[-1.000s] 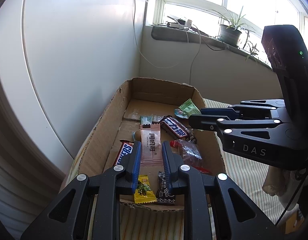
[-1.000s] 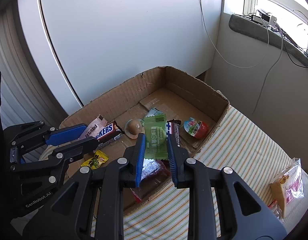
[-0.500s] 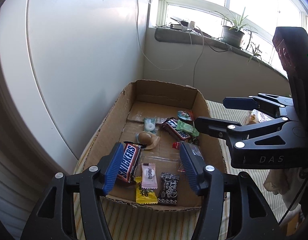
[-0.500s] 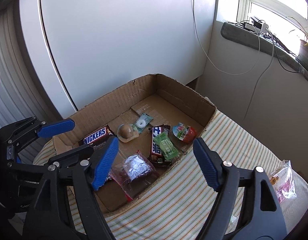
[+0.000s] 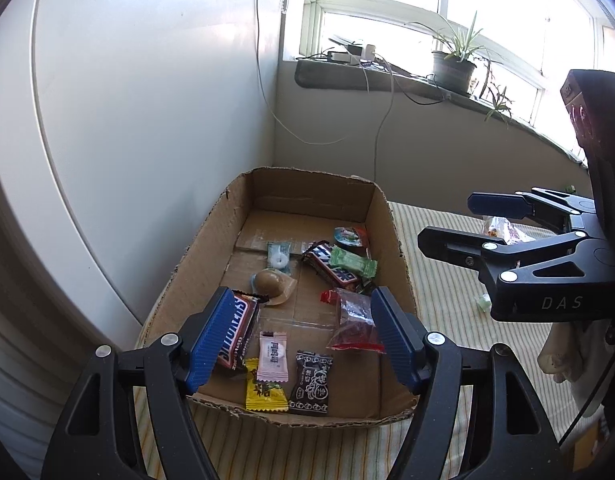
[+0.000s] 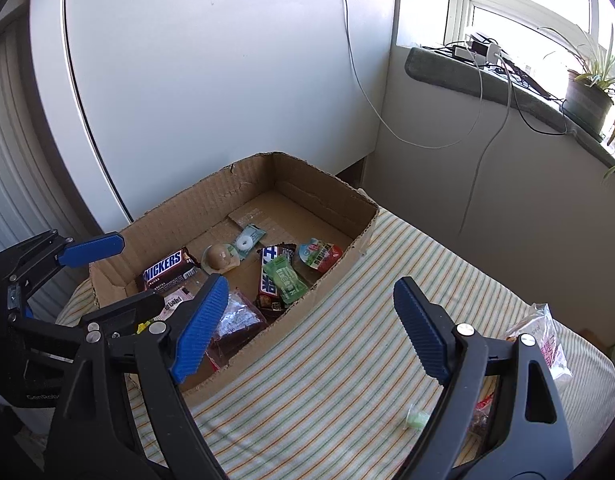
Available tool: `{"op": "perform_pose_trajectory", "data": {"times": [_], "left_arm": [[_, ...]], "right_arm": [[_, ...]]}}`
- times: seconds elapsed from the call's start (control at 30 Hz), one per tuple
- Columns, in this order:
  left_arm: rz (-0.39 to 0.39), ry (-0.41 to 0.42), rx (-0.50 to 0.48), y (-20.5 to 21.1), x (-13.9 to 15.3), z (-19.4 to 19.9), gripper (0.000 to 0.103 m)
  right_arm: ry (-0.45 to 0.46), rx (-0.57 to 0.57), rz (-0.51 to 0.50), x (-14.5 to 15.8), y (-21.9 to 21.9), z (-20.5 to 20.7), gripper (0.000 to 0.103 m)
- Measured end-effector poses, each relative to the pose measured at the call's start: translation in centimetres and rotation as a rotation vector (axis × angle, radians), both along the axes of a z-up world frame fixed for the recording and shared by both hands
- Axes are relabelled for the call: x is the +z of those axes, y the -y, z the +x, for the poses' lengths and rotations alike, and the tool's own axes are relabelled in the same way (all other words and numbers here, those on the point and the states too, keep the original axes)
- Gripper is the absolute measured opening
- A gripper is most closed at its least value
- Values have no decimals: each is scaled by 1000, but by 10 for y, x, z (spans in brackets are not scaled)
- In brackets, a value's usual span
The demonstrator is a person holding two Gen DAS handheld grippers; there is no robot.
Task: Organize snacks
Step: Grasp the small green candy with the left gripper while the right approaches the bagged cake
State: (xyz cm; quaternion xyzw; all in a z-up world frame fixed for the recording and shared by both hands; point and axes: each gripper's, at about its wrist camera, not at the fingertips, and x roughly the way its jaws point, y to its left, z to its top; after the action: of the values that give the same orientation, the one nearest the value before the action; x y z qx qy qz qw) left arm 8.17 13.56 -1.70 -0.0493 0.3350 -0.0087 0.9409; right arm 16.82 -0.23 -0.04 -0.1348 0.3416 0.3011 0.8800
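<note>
An open cardboard box [image 5: 267,200] [image 6: 315,188] sits on a striped cloth and holds several snacks: a Snickers bar [image 5: 235,332] [image 6: 165,272], a pink candy [image 5: 272,356], a green wafer pack [image 5: 353,262] [image 6: 285,280] lying on a dark bar, a red bag [image 5: 357,320]. My left gripper [image 5: 303,336] is open and empty above the box's near end. My right gripper [image 6: 307,320] is open and empty over the cloth beside the box; it also shows in the left wrist view [image 5: 447,220].
Outside the box on the striped cloth [image 6: 347,360] lie a small green candy [image 6: 415,418] and a clear snack bag [image 6: 543,340]. A white wall stands behind the box. A windowsill with a potted plant [image 6: 587,96] and cables is at the right.
Both grippers opened: the left let go of the pink candy and the right the green wafer pack, both now lying in the box. Both grippers drew back and up.
</note>
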Motion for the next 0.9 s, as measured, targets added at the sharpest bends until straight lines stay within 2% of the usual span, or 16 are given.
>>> {"op": "perform_pose_trajectory", "data": {"times": [0.37,0.67,0.9], "left_arm": [[-11,30,-82,36,11,1,71],[-25,30,-193,81,13,5,70],[-29,-2,-287,122,3,11,59]], "right_arm": [[17,-115,20,7,79,-9,87],[-4,-268,-2,-6,156,-5,87],[-60,-340,6,-27,198,-3,87]]}}
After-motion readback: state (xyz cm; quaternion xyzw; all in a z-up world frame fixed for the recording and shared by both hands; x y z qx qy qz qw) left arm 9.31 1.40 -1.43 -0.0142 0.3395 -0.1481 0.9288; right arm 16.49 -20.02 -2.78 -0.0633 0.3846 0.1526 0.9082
